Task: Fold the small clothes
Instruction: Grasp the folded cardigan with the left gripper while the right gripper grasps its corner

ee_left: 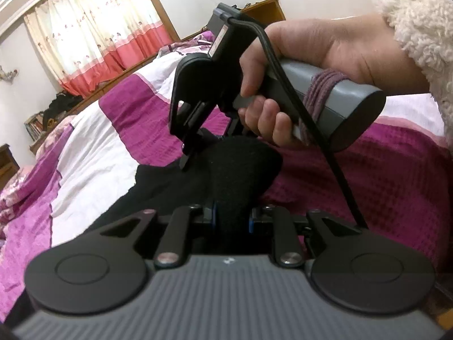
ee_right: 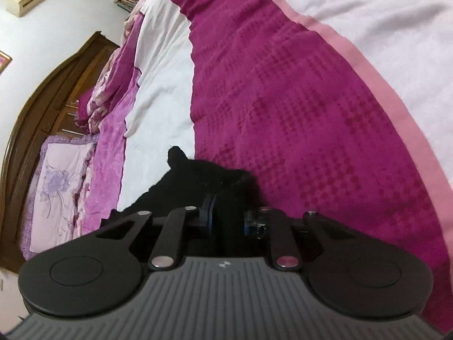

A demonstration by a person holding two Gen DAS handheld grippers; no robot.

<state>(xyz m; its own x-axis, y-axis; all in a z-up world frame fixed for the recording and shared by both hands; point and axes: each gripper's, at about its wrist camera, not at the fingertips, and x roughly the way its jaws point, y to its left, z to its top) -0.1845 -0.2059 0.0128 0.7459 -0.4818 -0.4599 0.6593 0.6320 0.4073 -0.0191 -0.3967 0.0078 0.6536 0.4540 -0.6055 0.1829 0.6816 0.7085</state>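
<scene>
A small black garment [ee_left: 240, 167] lies on the magenta and white bedspread [ee_left: 127, 107]. My left gripper [ee_left: 230, 216] is shut on a bunched fold of it, the cloth filling the gap between the pads. My right gripper [ee_left: 189, 155] shows in the left wrist view, held by a hand, its fingers pressed down on the far part of the same garment. In the right wrist view the right gripper [ee_right: 228, 215] is shut on the black garment [ee_right: 203, 178], whose edge sticks out over the bedspread [ee_right: 297, 113].
The bed fills both views, with floral pillows [ee_right: 62, 187] and a wooden headboard [ee_right: 42, 107] at the left. A curtained window [ee_left: 93, 28] and a low shelf with books [ee_left: 36, 124] lie beyond the bed. A black cable [ee_left: 320, 130] hangs from the right gripper.
</scene>
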